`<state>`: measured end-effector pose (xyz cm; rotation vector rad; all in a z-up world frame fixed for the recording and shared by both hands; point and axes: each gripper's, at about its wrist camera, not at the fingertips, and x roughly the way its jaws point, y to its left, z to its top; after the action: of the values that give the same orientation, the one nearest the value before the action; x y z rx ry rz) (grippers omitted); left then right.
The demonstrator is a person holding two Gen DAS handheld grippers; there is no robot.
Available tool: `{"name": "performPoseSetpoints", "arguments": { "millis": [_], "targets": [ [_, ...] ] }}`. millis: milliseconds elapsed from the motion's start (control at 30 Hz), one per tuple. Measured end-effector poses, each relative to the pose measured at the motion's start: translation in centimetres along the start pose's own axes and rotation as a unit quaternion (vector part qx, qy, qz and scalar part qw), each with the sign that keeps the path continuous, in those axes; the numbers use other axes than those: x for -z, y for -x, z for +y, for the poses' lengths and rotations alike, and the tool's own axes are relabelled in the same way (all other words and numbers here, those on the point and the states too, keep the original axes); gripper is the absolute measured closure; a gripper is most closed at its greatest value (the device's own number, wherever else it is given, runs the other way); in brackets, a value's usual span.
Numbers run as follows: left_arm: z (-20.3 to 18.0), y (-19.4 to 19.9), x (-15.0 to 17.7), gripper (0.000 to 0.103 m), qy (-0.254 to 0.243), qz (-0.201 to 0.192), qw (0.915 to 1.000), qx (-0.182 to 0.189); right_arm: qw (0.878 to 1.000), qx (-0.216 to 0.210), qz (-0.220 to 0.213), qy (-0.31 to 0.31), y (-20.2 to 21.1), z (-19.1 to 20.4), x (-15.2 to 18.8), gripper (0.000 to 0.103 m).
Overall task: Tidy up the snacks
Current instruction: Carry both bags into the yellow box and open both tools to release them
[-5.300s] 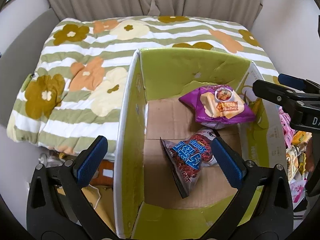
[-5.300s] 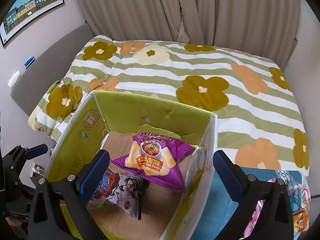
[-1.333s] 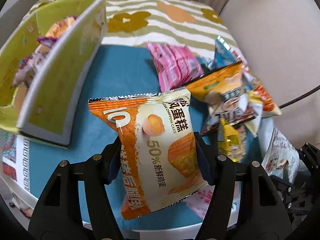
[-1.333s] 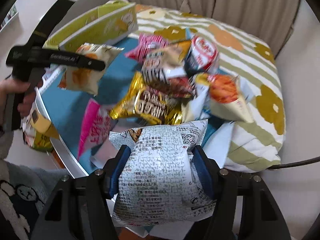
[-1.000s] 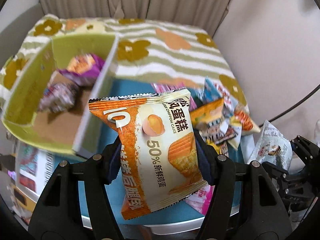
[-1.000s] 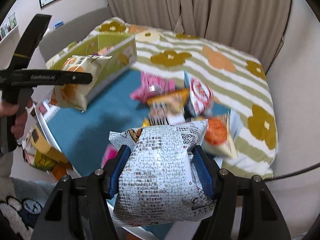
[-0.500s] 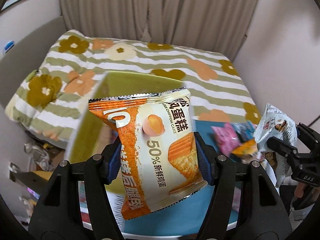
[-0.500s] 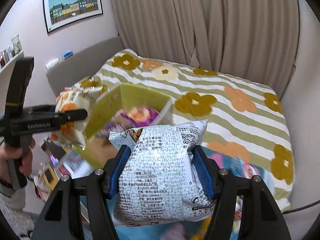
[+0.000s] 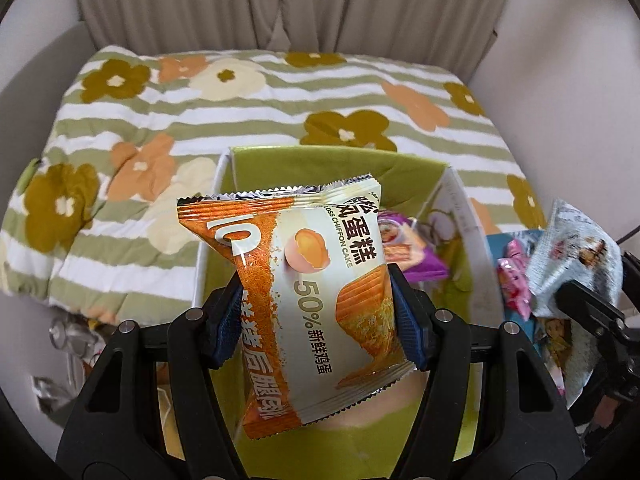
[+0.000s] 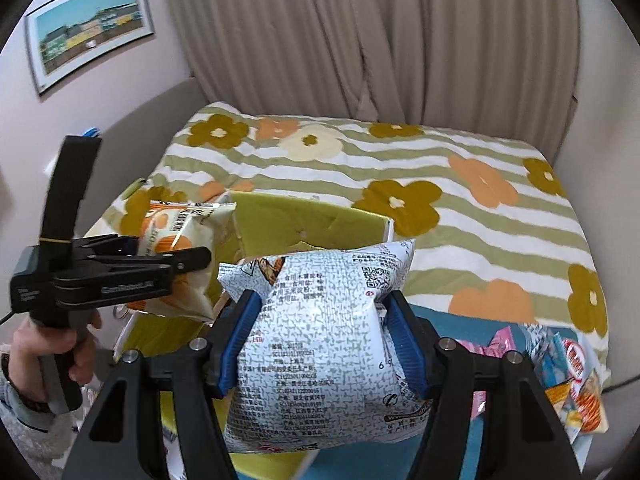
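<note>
My left gripper (image 9: 314, 316) is shut on an orange and cream chiffon cake packet (image 9: 316, 280) and holds it above the open green cardboard box (image 9: 340, 164). A purple snack bag (image 9: 416, 252) lies inside the box. My right gripper (image 10: 324, 344) is shut on a white printed snack bag (image 10: 324, 344), held above the box's right wall (image 10: 320, 224). The left gripper (image 10: 120, 268) with its cake packet (image 10: 176, 232) shows at the left of the right wrist view. The white bag (image 9: 572, 256) shows at the right edge of the left wrist view.
The box stands at the foot of a bed with a striped flowered quilt (image 9: 248, 96). Several loose snack packets (image 10: 560, 364) lie on a blue surface (image 10: 460, 320) to the right of the box. Curtains (image 10: 400, 40) hang behind the bed. Clutter lies on the floor at left (image 9: 68, 332).
Both grippers have swung from the snack pile to the green box, each carrying its packet. The box now lies directly beneath the cake packet.
</note>
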<state>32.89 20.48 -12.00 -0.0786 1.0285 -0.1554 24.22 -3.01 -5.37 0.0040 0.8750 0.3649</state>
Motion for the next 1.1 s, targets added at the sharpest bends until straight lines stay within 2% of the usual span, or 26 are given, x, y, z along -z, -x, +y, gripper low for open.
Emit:
{"name": "performPoseSetpoints", "arguments": {
  "millis": [100, 133, 167, 233, 500, 633, 933, 967, 1033, 1067, 1100],
  "targets": [
    [0.8, -1.8, -0.4, 0.040, 0.001, 0.009, 0.9999, 0.008, 1.000, 0.007, 0.011, -0.019, -1.3, 0.2, -0.1, 0.043],
    [1.1, -2.3, -0.6, 0.034, 0.002, 0.011, 0.9999, 0.009, 1.000, 0.009, 0.013, -0.023, -1.7, 0.4, -0.1, 0.043],
    [1.2, -2.6, -0.6, 0.016, 0.002, 0.014, 0.9999, 0.008, 0.999, 0.011, 0.016, -0.026, -2.0, 0.4, -0.1, 0.043],
    [1.5, -2.8, -0.6, 0.000, 0.001, 0.011, 0.9999, -0.001, 0.999, 0.015, 0.020, -0.029, -2.4, 0.6, 0.0, 0.043],
    [2.7, 0.5, 2.7, 0.001, 0.017, -0.001, 0.9999, -0.004, 0.999, 0.012, 0.031, -0.037, -3.0, 0.8, 0.0, 0.043],
    [2.7, 2.3, 4.3, 0.001, 0.015, -0.006, 0.9997, -0.016, 0.998, 0.003, 0.031, -0.049, -3.0, 0.8, -0.3, 0.043],
    [3.2, 3.2, 5.7, 0.001, 0.010, -0.015, 0.9992, -0.035, 0.997, 0.003, 0.047, -0.058, -4.5, 1.7, 0.1, 0.042],
    [3.3, 3.2, 5.8, 0.001, 0.011, -0.015, 0.9992, -0.035, 0.997, 0.001, 0.047, -0.060, -4.5, 1.8, 0.4, 0.039],
    [3.5, 3.1, 6.1, 0.001, 0.012, -0.013, 0.9992, -0.035, 0.996, -0.009, 0.048, -0.068, -4.7, 1.9, 0.8, 0.023],
    [3.5, 3.0, 6.2, 0.001, 0.011, -0.012, 0.9992, -0.035, 0.996, -0.018, 0.045, -0.074, -4.6, 1.9, 1.2, 0.006],
    [3.5, 2.9, 6.5, 0.001, 0.011, -0.012, 0.9992, -0.036, 0.996, -0.022, 0.040, -0.076, -4.5, 1.9, 1.4, 0.000]
  ]
}}
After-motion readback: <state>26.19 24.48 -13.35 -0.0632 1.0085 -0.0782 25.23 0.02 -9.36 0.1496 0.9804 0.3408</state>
